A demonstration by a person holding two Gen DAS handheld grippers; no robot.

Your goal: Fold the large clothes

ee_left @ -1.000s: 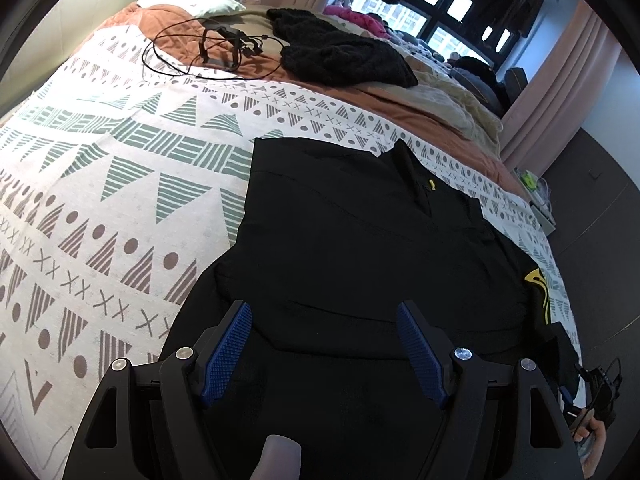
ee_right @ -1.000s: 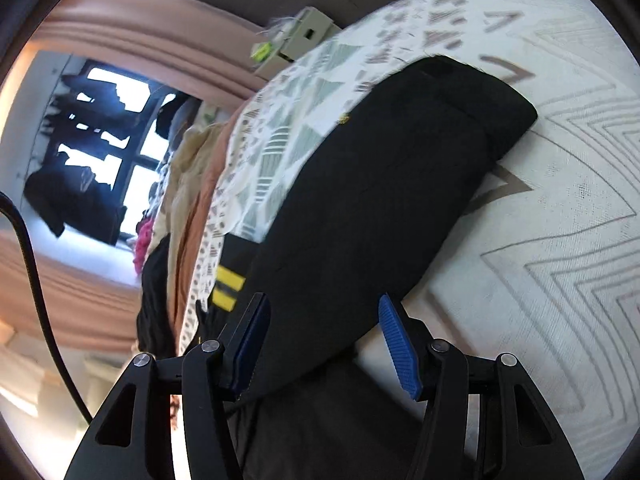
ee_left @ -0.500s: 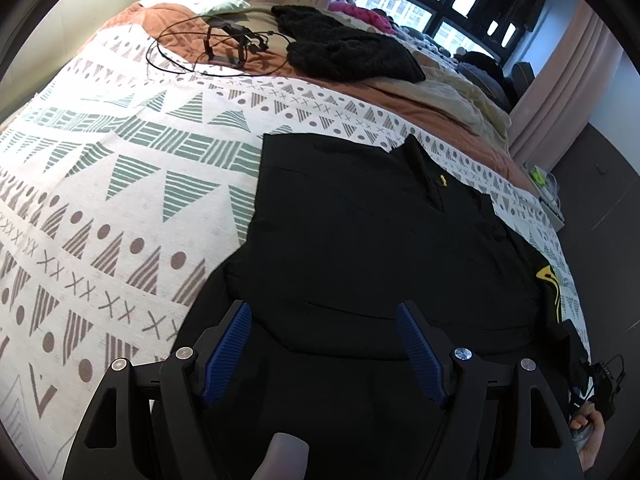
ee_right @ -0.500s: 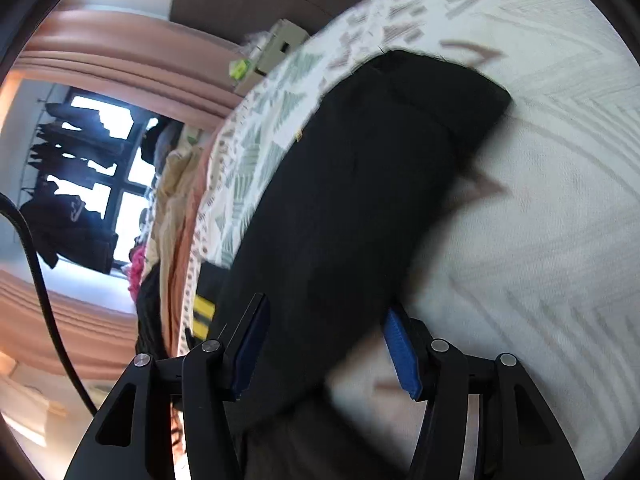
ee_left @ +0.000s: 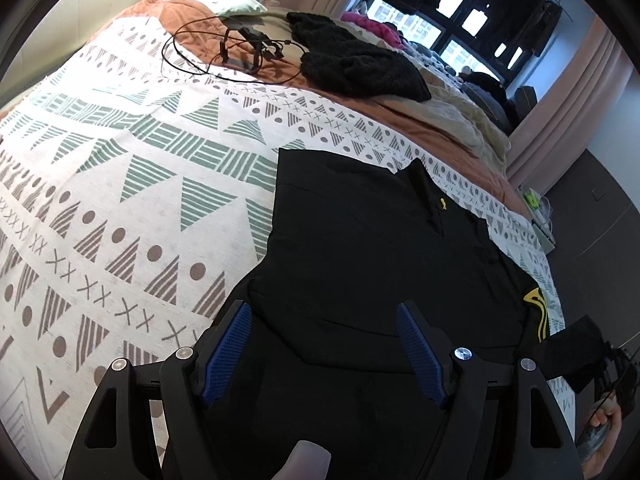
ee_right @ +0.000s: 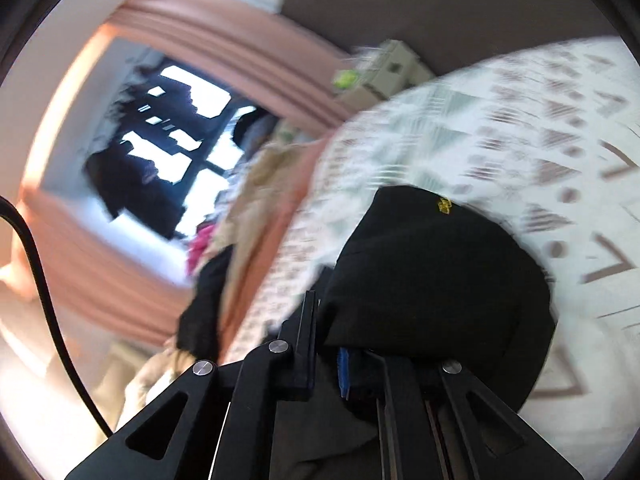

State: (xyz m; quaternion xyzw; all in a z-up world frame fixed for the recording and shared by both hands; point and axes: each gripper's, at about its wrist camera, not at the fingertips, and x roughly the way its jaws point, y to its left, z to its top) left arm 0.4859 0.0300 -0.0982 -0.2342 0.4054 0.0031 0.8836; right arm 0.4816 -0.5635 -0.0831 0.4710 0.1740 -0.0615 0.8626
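Note:
A large black shirt (ee_left: 380,248) with a collar and yellow marks lies spread on the patterned bedspread (ee_left: 140,200). My left gripper (ee_left: 324,344) is open and empty, hovering over the shirt's near part. In the right wrist view my right gripper (ee_right: 344,360) is shut on a fold of the black shirt (ee_right: 436,276) at its sleeve end and holds it lifted off the bed; the view is blurred. The right gripper and the hand holding it also show at the left wrist view's right edge (ee_left: 612,376), with a black sleeve flap (ee_left: 576,352) raised.
A black knit garment (ee_left: 360,64) and a tangle of black cables (ee_left: 236,52) lie at the far end of the bed on an orange blanket. A beige cloth pile (ee_left: 460,120) lies beside them. Curtains and a window stand beyond. A small box (ee_right: 384,72) sits past the bed.
My right gripper has closed on the shirt's sleeve end and lifted it, swinging fast. My left gripper has drifted slightly back, staying open over the shirt.

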